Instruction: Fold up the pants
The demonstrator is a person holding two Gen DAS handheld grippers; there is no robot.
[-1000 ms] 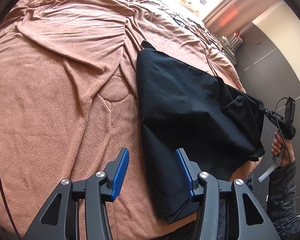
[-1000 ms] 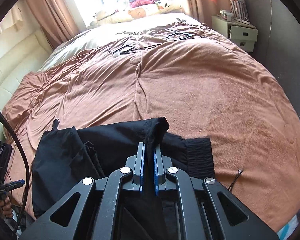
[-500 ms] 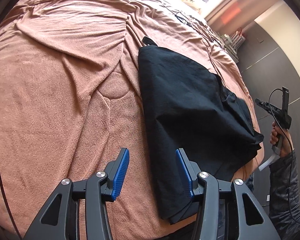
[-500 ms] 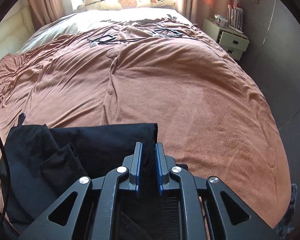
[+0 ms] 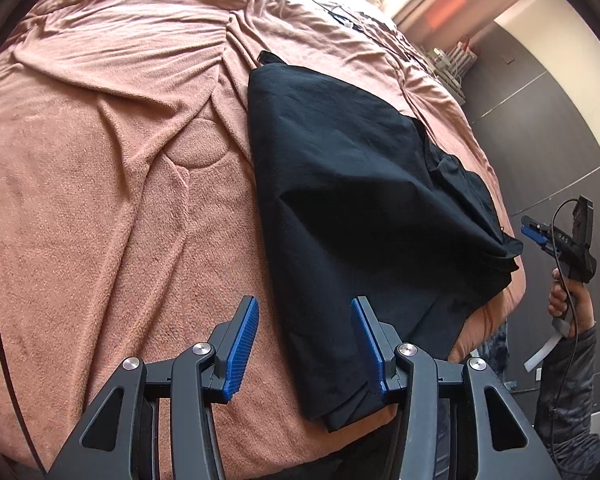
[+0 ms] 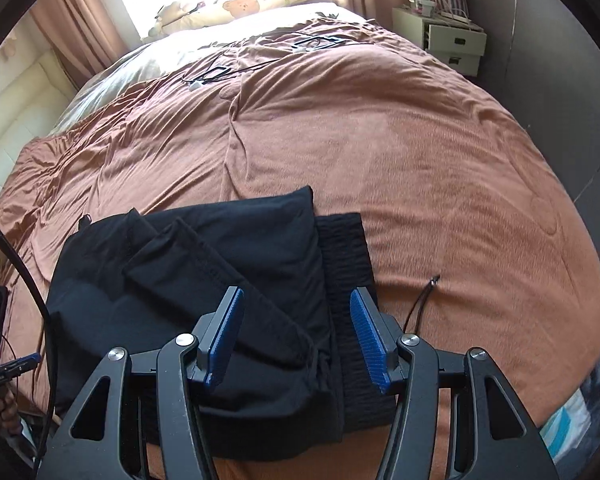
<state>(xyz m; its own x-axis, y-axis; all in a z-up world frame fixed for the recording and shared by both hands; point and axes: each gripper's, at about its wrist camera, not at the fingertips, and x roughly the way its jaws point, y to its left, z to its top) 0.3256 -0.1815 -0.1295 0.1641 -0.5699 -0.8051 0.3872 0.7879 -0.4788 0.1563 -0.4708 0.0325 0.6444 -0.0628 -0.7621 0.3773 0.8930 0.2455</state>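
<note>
Holding my left gripper [image 5: 304,344] above the near edge of the bed, I keep its blue pads [image 5: 242,346] spread wide with nothing between them. Under the gap lies the near left corner of the pants [image 5: 340,200]; the left pad hangs over bare brown blanket [image 5: 100,200] just left of the pants, the right pad over the black cloth itself. The pants lie folded into a broad black bundle on the blanket at the near edge, and everything else I place from them. Left of the pants the blanket shows a round stitched patch [image 5: 198,148] among long creases. Beyond the pants, toward the head of the bed, black cables [image 6: 260,60] lie on the blanket, and farther still a pillow with a bear print [image 6: 244,6] sits under the bright window. On the right side of the pants the ribbed waistband [image 6: 346,264] sticks out from under the folded layers. My right gripper [image 6: 296,340] hovers over that side, its pads equally far apart and empty, the left one above the smooth folded cloth, the right one above the waistband. Just right of the pants a thin dark cord [image 6: 422,300] rests on the blanket. Far right of the pants, beyond the bed, stands a white bedside cabinet [image 6: 448,40].
</note>
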